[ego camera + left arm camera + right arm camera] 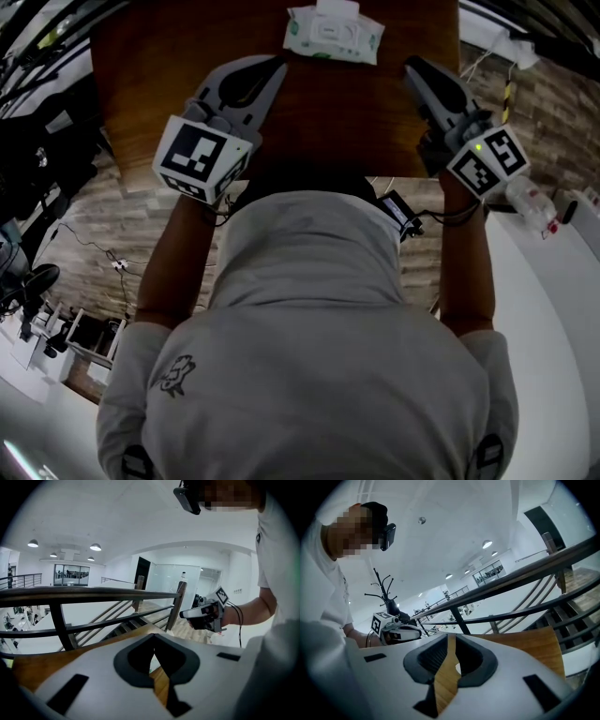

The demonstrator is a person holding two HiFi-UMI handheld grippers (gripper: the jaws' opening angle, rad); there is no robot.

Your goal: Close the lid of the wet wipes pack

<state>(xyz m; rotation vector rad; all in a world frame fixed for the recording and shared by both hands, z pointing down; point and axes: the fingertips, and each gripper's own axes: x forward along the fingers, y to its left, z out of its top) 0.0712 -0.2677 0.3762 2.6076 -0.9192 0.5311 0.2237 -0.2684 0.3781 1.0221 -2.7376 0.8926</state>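
Short of the pack [334, 36], its far edge cropped, left gripper [278, 67] and right gripper [411, 66] hover, jaws together, empty.

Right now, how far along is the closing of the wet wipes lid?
Nothing looks done: the wet wipes pack lies on the table, its lid apparently flipped open. In hand: the left tool and right tool, both shut and empty, are short of it. Left: reach the lid and press it shut.

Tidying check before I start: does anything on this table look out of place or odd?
The white-and-green wet wipes pack at the far edge of the brown wooden table has its white flip lid apparently standing open. Nothing else stands out.
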